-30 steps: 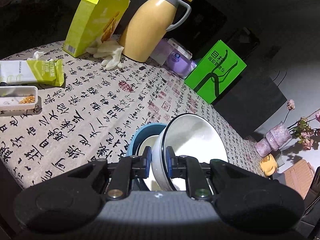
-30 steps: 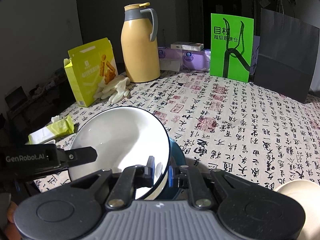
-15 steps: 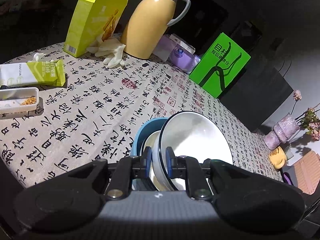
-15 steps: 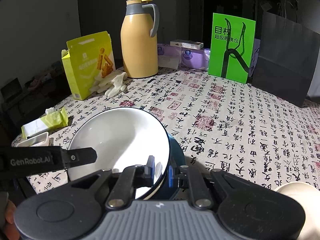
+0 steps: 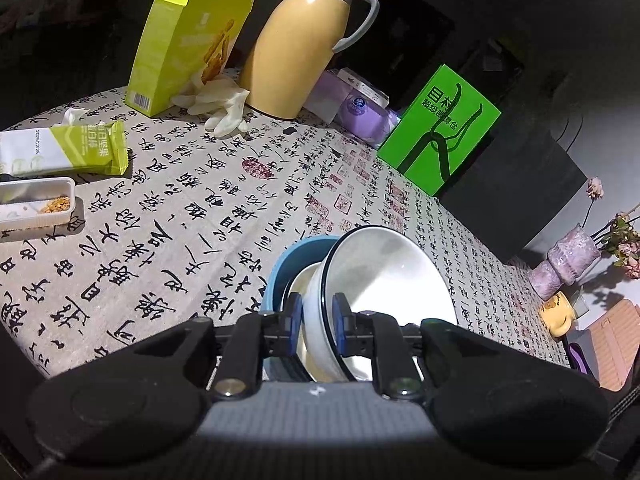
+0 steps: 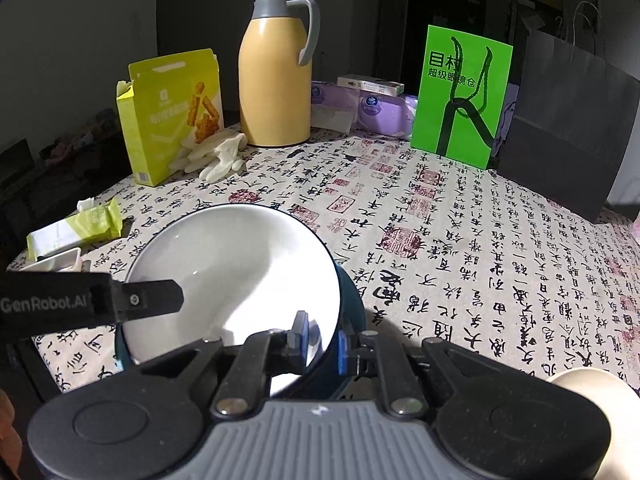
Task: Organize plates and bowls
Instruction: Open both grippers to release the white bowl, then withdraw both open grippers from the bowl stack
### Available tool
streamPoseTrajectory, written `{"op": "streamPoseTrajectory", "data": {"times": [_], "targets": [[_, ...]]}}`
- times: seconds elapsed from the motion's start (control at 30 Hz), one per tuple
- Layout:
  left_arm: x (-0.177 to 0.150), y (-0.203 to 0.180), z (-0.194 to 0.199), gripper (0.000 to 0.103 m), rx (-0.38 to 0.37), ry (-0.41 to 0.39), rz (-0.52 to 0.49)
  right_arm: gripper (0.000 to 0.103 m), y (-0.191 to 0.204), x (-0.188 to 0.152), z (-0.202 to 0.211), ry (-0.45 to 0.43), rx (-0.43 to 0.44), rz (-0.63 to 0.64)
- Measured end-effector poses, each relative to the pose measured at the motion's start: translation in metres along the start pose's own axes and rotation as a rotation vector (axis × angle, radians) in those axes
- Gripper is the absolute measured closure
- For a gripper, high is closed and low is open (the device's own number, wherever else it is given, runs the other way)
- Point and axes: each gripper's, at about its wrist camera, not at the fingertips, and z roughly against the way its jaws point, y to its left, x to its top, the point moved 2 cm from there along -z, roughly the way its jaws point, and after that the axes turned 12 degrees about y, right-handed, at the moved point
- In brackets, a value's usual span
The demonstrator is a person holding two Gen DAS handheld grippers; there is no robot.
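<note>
White bowl (image 5: 394, 276) tilted in one blue bowl (image 5: 288, 264), left gripper (image 5: 316, 322) and right gripper (image 6: 320, 338) both clamping its rim

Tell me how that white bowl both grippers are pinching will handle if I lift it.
The white bowl looks glazed and glossy, so probably slippery and breakable. The left gripper and right gripper pinch only its thin rim, so it may pivot. It sits tilted in the blue bowl, possibly scraping.

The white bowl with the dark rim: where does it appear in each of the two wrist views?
Left wrist view: white bowl at lower centre, tilted, right of the blue bowl.
Right wrist view: white bowl at lower left of centre.
Shared landmark: the yellow thermos jug at the far table edge.
</note>
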Motion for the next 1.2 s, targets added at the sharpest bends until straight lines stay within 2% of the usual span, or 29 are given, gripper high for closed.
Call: {"op": "streamPoseTrajectory", "data": {"times": [0.4,0.53,0.7,0.83,0.93,0.97,1.07,1.13,1.17,1.2], "targets": [[0.001,0.002,0.003,0.081,-0.029,-0.015,0.032,0.088,-0.001,-0.001,-0.002,0.001,0.012,-0.008],[0.003,0.003,0.01,0.079,-0.041,-0.052,0.046,0.089,-0.001,-0.001,-0.002,-0.003,0.018,-0.012],[0.004,-0.005,0.01,0.08,-0.014,-0.066,0.021,0.089,-0.002,-0.001,-0.002,0.001,0.021,-0.029],[0.004,-0.001,0.01,0.079,-0.023,-0.064,0.035,0.088,-0.002,-0.001,-0.002,0.001,0.029,-0.029],[0.003,0.001,0.014,0.064,-0.061,-0.071,0.04,0.081,-0.006,-0.002,0.004,-0.018,0.06,-0.052],[0.002,0.0,0.019,0.053,-0.069,-0.088,0.03,0.078,-0.009,-0.002,0.008,-0.032,0.073,-0.06],[-0.001,-0.008,0.036,0.019,-0.069,-0.157,-0.011,0.061,-0.016,-0.006,0.022,-0.076,0.118,-0.081],[-0.005,-0.012,0.048,0.008,-0.079,-0.202,-0.035,0.034,-0.02,-0.012,0.032,-0.111,0.132,-0.09],[-0.007,-0.015,0.054,0.0,-0.083,-0.221,-0.047,0.029,-0.022,-0.016,0.038,-0.131,0.139,-0.095],[-0.011,-0.016,0.06,0.0,-0.092,-0.243,-0.06,0.018,-0.025,-0.02,0.043,-0.151,0.148,-0.1]]}}
